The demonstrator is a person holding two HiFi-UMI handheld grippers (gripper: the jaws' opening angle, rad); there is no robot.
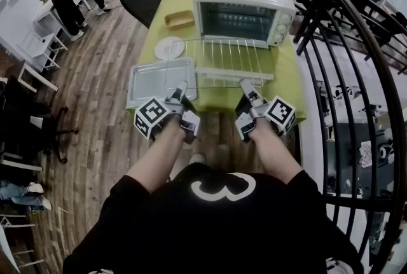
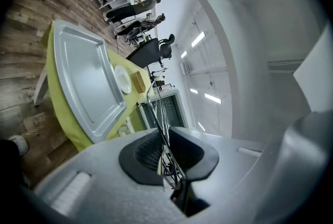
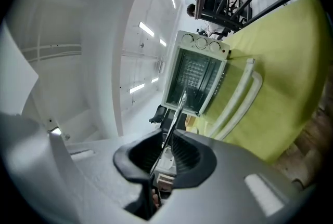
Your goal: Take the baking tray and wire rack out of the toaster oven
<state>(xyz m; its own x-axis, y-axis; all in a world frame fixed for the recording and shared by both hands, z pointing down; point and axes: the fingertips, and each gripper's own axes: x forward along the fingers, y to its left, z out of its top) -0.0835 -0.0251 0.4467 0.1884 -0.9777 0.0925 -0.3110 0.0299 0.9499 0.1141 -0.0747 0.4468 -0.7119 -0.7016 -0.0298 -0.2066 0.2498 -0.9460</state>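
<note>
Here the wire rack (image 1: 219,60) is held level at its near edge by both grippers, above the open door of the toaster oven (image 1: 241,9). Its far edge lies at the oven's mouth, and whether it still sits inside cannot be told. The left gripper (image 1: 180,91) is clamped on the rack's near left corner. In the left gripper view its dark ribbed pads (image 2: 146,153) press on the thin outer wire, which runs up and away between them. The right gripper (image 1: 245,86) grips the near right part of the same edge, and the right gripper view shows its jaws closed on a single wire that points toward the oven's glass-fronted opening. The door's white handle (image 3: 244,90) lies on the yellow-green tablecloth (image 1: 286,85), just beyond the right gripper. The baking tray (image 1: 160,81) is already out of the oven, lying flat on the table's near left corner, just beside the rack's left side and close to the left gripper. A white plate (image 1: 168,47) sits behind the tray, and a small wooden tray (image 1: 179,20) lies farther back, to the left of the oven. The person's forearms reach in from the bottom of the head view.
</note>
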